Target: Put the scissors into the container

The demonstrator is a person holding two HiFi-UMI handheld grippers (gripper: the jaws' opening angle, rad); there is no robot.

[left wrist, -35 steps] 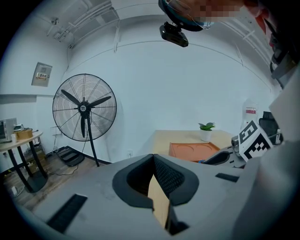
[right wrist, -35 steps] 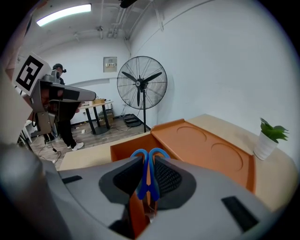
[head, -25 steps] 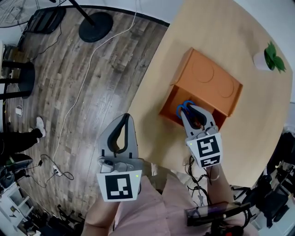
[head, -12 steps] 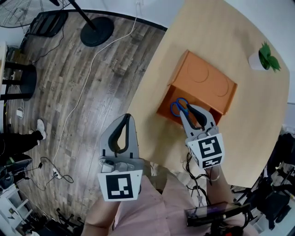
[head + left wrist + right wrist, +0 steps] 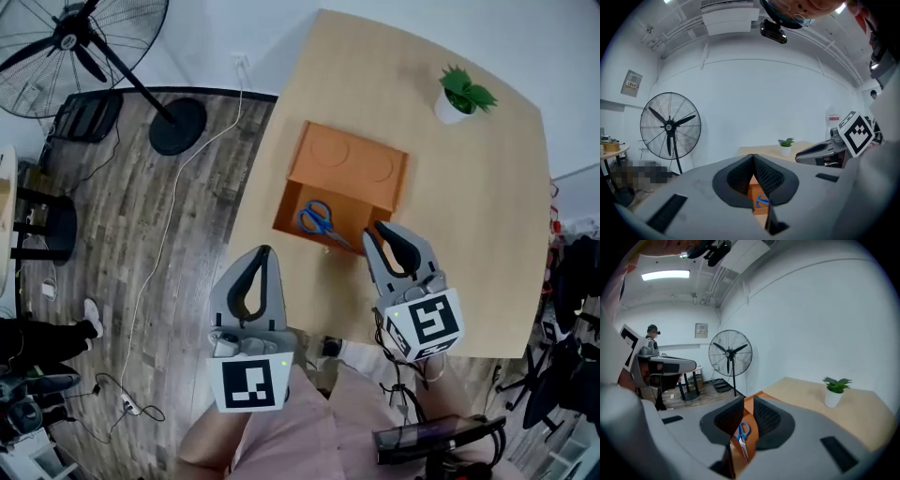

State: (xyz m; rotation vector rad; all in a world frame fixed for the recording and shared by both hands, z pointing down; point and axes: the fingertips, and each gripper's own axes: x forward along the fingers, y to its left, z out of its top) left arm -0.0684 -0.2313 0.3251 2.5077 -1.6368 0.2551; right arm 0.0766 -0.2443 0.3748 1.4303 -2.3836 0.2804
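Scissors (image 5: 319,221) -- blue handles, blades aimed toward 4 o'clock -- lie flat inside the open compartment of the orange container (image 5: 349,164), nothing touching them. The container sits on the wooden table (image 5: 469,206), with a potted plant (image 5: 461,94) at its 1 o'clock.

Right gripper (image 5: 379,230): held low over the table's near edge, tips pointing to about 11 o'clock, scissors at its 10 o'clock. Jaws a narrow slit apart, holding nothing; the scissors show through the gap from its own view.

Left gripper (image 5: 263,251): level beside the right 1, off the table over the wooden floor, pointing to 12 o'clock. Jaws pressed together at the tip, empty.
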